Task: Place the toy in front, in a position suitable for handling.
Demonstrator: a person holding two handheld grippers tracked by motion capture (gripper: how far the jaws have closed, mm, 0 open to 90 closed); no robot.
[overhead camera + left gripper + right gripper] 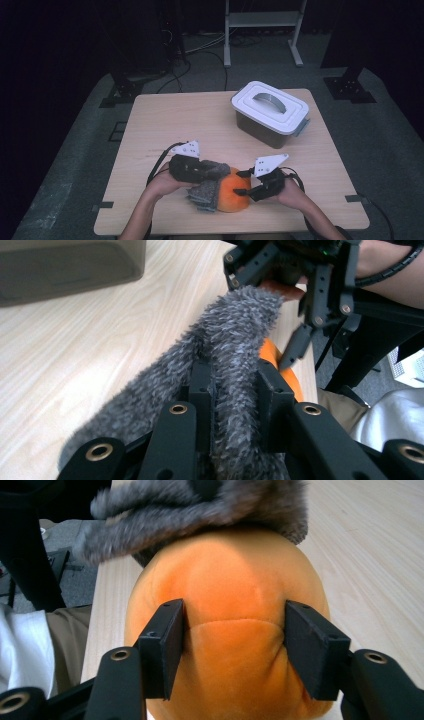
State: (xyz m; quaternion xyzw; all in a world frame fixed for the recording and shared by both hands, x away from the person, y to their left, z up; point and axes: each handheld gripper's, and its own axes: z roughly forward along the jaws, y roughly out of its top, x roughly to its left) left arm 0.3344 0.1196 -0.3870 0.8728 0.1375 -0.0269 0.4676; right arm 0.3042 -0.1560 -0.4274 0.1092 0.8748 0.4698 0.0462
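Observation:
An orange plush toy [233, 194] lies near the table's front edge, with a grey furry piece [206, 190] draped over its left side. My left gripper [216, 173] is shut on that grey fur [235, 325], which bulges up between its jaws [235, 385]. A strip of the orange plush [272, 352] peeks out beside the fur. My right gripper [243, 184] comes in from the right, and its pads dent the orange plush [230, 580] on both sides [232, 622]. Grey fur [200, 505] hangs over the toy's far top. The right gripper [267, 315] also appears beyond the fur in the left gripper view.
A grey storage box with a white handled lid [270, 107] stands at the back right of the wooden table [175, 120]; its wall [65, 265] shows in the left gripper view. Black stand bases, cables and a white frame sit on the floor behind the table.

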